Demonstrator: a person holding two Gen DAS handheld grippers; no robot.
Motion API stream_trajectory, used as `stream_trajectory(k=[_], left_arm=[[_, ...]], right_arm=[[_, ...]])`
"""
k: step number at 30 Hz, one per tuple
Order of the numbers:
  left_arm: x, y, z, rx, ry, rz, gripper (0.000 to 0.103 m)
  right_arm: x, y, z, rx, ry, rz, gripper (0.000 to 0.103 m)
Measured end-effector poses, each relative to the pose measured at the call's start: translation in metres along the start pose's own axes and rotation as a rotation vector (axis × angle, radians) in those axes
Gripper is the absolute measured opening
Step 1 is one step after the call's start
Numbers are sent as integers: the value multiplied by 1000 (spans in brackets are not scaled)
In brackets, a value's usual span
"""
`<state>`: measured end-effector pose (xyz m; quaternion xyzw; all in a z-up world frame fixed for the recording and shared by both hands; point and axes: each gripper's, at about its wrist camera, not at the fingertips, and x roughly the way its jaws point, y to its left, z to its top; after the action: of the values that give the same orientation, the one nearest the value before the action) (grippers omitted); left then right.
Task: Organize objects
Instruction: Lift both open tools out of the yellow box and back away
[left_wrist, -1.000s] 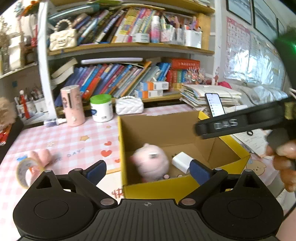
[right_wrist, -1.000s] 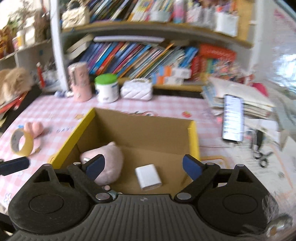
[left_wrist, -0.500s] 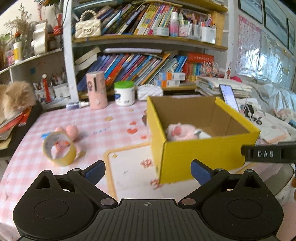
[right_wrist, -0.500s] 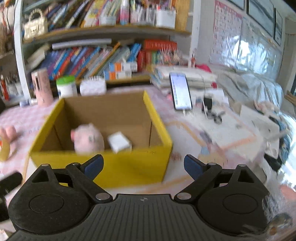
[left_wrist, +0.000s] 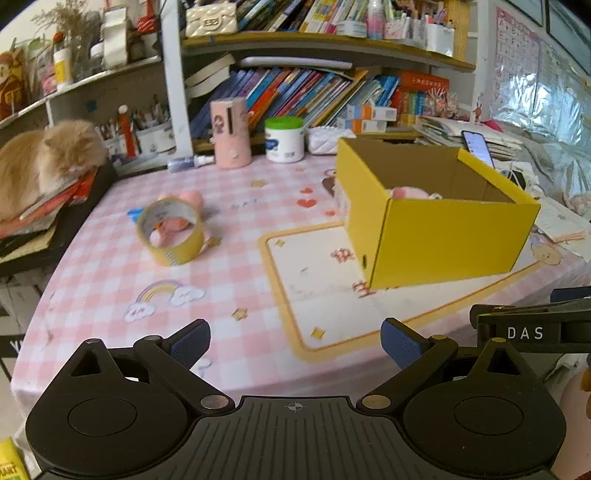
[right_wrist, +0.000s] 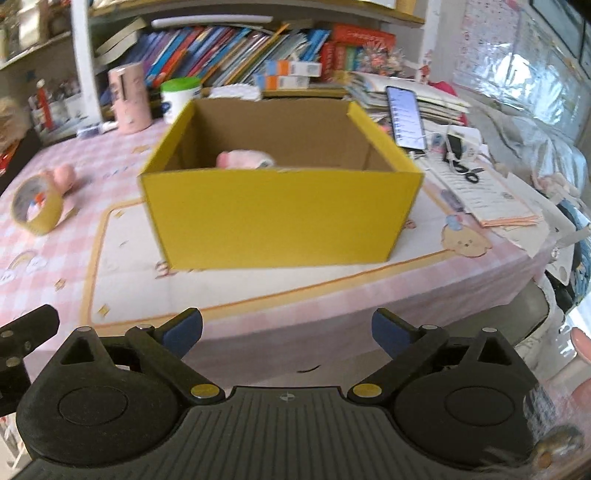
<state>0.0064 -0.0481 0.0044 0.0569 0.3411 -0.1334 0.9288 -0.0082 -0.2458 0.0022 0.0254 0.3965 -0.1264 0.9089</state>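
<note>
The yellow box (right_wrist: 280, 214) sits well ahead of my right gripper (right_wrist: 287, 328), open-topped, with a pink plush toy (right_wrist: 243, 159) showing just above its near wall. My right fingers have just been spreading and now stand wide with nothing between them. My left gripper (left_wrist: 295, 341) is spread and empty too; the tape roll (left_wrist: 170, 230) lies ahead-left of it, bare tablecloth (left_wrist: 221, 291) in between.

The tabletop (left_wrist: 110, 280), under a pink checked cloth, carries a yellow cardboard box (left_wrist: 443, 240) on a cream panel. A roll of tape (left_wrist: 170, 230) stands on edge well to its left. At the back stand a pink cylinder (left_wrist: 229, 134), a green-lidded white jar (left_wrist: 284, 140) and a small spray bottle (left_wrist: 188, 161). Papers (right_wrist: 491, 199) and a lit phone (right_wrist: 406, 118) lie right of the box.
</note>
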Motion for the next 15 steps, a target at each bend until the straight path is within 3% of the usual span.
stream_trajectory(k=[15], left_arm=[[-19, 43, -26, -43, 46, 41, 100]], right_arm=[[-12, 52, -22, -51, 45, 58, 100]])
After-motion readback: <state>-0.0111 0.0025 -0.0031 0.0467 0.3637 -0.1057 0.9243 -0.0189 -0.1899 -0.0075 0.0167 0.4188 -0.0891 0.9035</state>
